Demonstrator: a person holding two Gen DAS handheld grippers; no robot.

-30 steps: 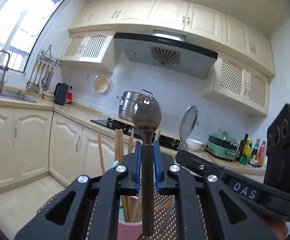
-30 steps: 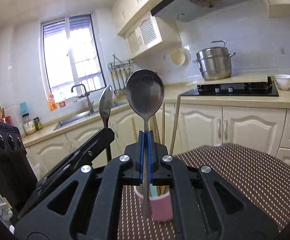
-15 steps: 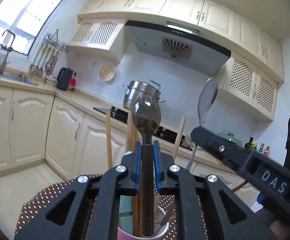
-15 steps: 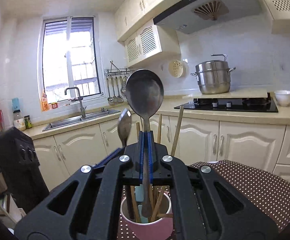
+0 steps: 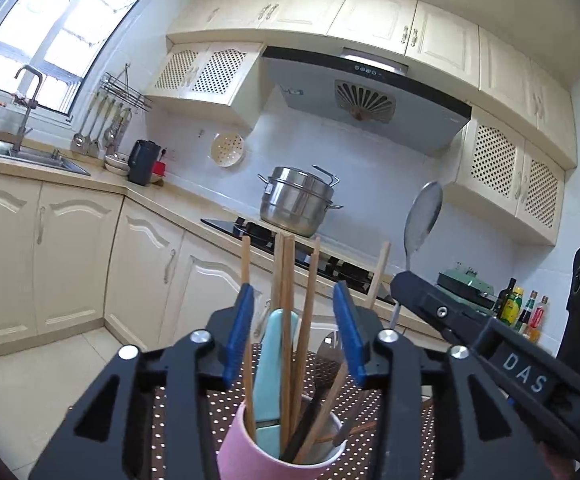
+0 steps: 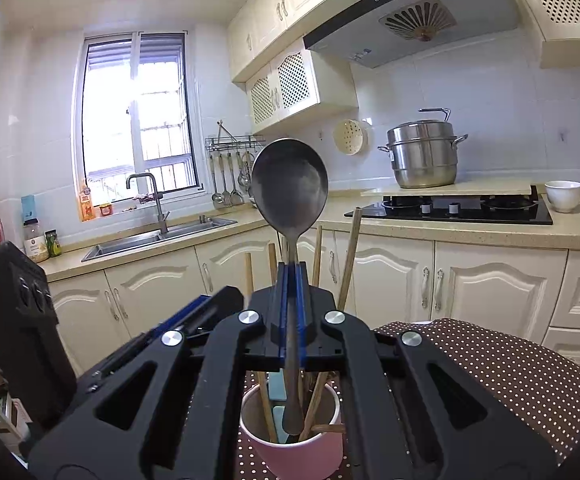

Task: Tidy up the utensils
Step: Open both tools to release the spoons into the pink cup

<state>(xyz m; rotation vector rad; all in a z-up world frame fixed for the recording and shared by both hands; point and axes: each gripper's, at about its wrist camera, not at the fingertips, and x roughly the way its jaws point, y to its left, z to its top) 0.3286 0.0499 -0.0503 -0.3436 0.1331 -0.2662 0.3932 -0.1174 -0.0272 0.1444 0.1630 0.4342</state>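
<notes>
- The spoon [image 6: 289, 184] stands upright in the right gripper [image 6: 290, 312], bowl on top, its handle pinched tight between the blue pads, the handle's tip already below the rim of the pink cup [image 6: 294, 454].
- To finish this step well, I would lower the spoon straight down into the free gap between the chopsticks [image 6: 348, 256] and let go only when the tip is close to the bottom, so it does not knock the cup over or lever the sticks out.
- The spoon is dull grey metal, with a broad oval bowl and a thin flat handle; it looks smooth and slippery, so the squeeze should be eased off slowly.
- The left gripper [image 5: 296, 332] hovers just above the same cup [image 5: 242, 448] with its jaws spread wide and nothing between them; the sticks merely rise through the gap.
- The cup holds wooden chopsticks [image 5: 288, 300], a pale turquoise utensil [image 5: 276, 364] and a dark-handled metal utensil; it is crowded, so a jam is the likeliest trouble.
- The cup stands on a brown dotted tablecloth [image 6: 510, 368], near the edge closest to the cameras.
- Behind are the counter, hob [image 6: 450, 210], steamer pot [image 6: 424, 156] and sink [image 6: 158, 236].
</notes>
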